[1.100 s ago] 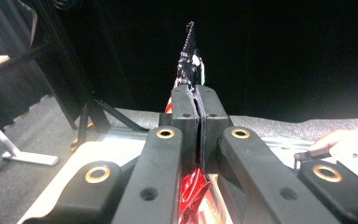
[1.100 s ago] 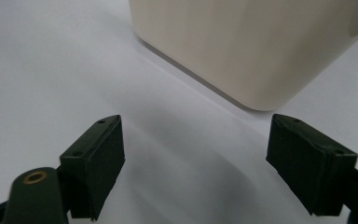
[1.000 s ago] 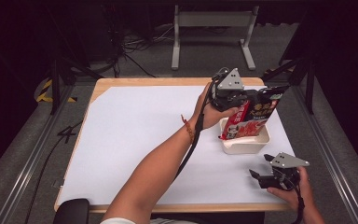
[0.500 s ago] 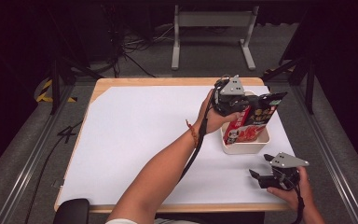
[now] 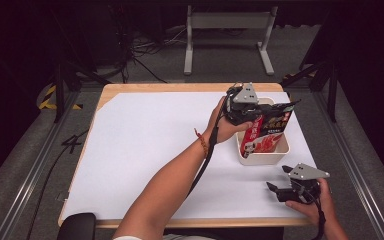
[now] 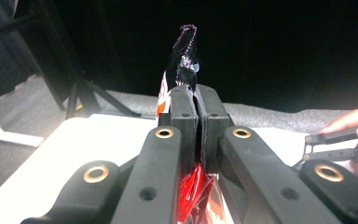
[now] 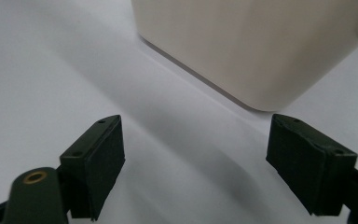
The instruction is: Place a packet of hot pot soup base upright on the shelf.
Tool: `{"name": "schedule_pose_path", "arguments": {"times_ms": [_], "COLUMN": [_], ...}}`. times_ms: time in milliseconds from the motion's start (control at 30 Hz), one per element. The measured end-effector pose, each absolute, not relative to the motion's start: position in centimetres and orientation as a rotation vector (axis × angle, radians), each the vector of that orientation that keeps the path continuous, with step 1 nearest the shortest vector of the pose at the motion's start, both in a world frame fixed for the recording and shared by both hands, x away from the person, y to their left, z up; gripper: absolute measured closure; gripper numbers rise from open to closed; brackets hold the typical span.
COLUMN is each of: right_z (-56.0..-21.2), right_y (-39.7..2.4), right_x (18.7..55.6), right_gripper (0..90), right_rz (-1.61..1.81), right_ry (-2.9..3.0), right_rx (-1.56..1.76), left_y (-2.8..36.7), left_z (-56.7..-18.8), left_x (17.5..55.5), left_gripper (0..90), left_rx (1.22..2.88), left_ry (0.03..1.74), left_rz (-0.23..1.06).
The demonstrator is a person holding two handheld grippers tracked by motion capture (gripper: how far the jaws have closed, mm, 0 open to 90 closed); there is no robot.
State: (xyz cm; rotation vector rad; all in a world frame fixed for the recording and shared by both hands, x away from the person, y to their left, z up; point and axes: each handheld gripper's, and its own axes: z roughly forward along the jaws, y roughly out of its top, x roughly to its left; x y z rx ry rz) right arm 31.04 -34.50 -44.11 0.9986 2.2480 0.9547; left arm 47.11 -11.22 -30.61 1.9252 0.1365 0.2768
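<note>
Red snack bag (image 5: 266, 131), pinched by its top edge in my left gripper (image 5: 245, 107), hangs upright to slip into the cream tub (image 5: 262, 156); right gripper (image 5: 285, 191) fingers spread, waiting near.

From my high view, the lower end of the snack packet (image 5: 265, 135) sinks inside the cream bin (image 5: 262, 156), so I can't tell whether it touches the bottom. The left claw (image 5: 252, 116) covers the packet's upper left part, and the print on it is too small for me to read. In the left claw view, the pads (image 6: 184, 116) hide the strip they clamp, and the packet runs off the frame at 6 o'clock. In the right claw view, the bin is blurred and cut off at 12 and 3 o'clock. The tabletop (image 5: 145, 145) edge at 6 o'clock lies behind my forearm (image 5: 165, 195).
</note>
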Motion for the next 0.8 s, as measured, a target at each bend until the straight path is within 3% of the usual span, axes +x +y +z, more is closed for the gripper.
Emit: {"name": "schedule_pose_path", "arguments": {"times_ms": [800], "right_z": [-44.0], "right_y": [-34.6], "right_x": [31.0], "right_gripper": [18.4], "right_rz": [0.956], "right_ry": [2.245], "right_rx": [1.0], "left_y": [-11.3], "left_z": [-29.5], "left_x": [47.2], "left_gripper": [84.1], "left_rx": [2.041], "left_ry": [0.078], "left_rz": [0.342]}}
